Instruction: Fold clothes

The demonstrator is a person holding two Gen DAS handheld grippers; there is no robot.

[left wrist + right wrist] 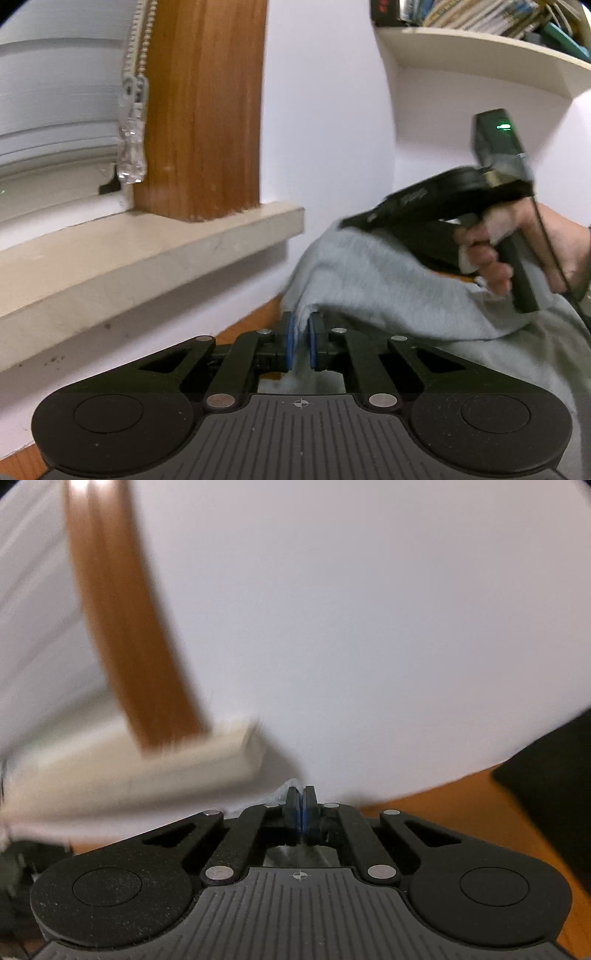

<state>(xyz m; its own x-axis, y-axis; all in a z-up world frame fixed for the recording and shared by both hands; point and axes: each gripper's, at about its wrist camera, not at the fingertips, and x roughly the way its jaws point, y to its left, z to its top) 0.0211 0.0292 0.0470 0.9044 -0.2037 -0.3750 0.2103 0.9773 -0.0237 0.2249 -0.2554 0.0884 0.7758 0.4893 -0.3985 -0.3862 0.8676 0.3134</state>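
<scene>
Domestic room, probably a study or bedroom corner.
A stone-coloured window sill (147, 254) runs below a window fitted with a white blind (55, 92) and its bead cord (135, 74); a wooden frame post (203, 107) stands on the sill, seen also, blurred, in the right wrist view (125, 627). Plain white wall (325, 110) adjoins a built-in shelf (480, 55) crowded with leaning books (487, 14). Below lies an orange-brown wooden surface (443, 812). A grey garment (369, 277) spread over it suits a household setting rather than a shop or laboratory.
</scene>
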